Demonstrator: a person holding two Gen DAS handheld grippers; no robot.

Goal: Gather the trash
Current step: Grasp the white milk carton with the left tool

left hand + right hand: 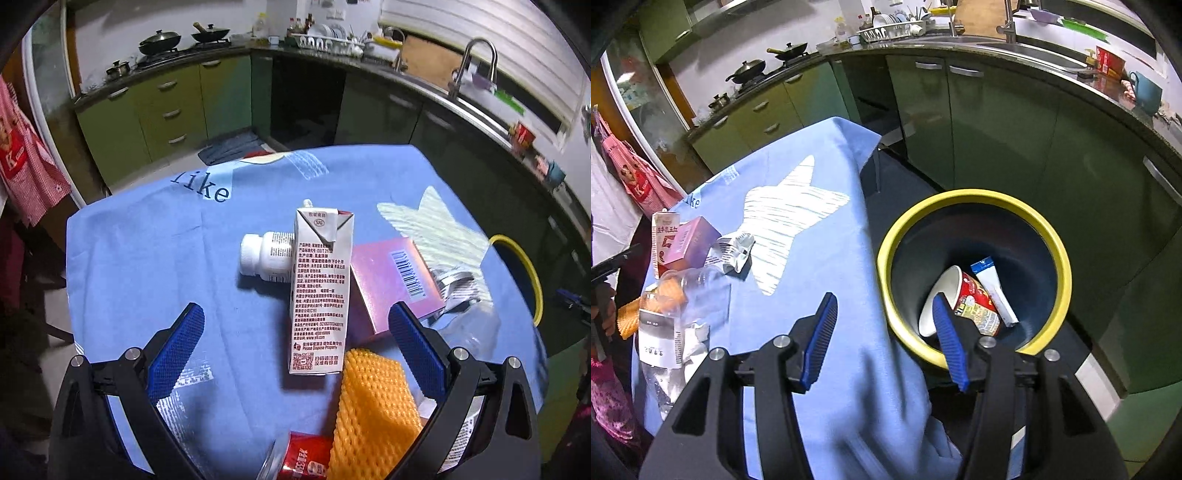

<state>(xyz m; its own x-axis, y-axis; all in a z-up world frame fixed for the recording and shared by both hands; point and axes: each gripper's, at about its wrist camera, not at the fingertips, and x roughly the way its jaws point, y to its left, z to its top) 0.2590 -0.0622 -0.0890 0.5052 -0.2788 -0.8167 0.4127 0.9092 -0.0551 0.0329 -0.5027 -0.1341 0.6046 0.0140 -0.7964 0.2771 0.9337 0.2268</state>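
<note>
My left gripper [295,325] is open above the blue tablecloth [147,277]. An upright milk carton [320,291] stands between its fingers. A white pill bottle [266,258] lies behind the carton, a pink box [395,284] to its right, an orange foam net [373,413] and a red can [306,458] below. My right gripper [884,314] is open and empty at the table edge, over the yellow-rimmed bin [1060,251]. The bin holds a noodle cup [964,299] and a white tube [995,291].
A clear plastic bottle [676,317], crumpled wrapper [733,251], pink box [690,240] and carton [663,236] lie at the table's left in the right wrist view. Green kitchen cabinets [997,129] stand behind the bin. The bin's rim [532,273] shows beside the table.
</note>
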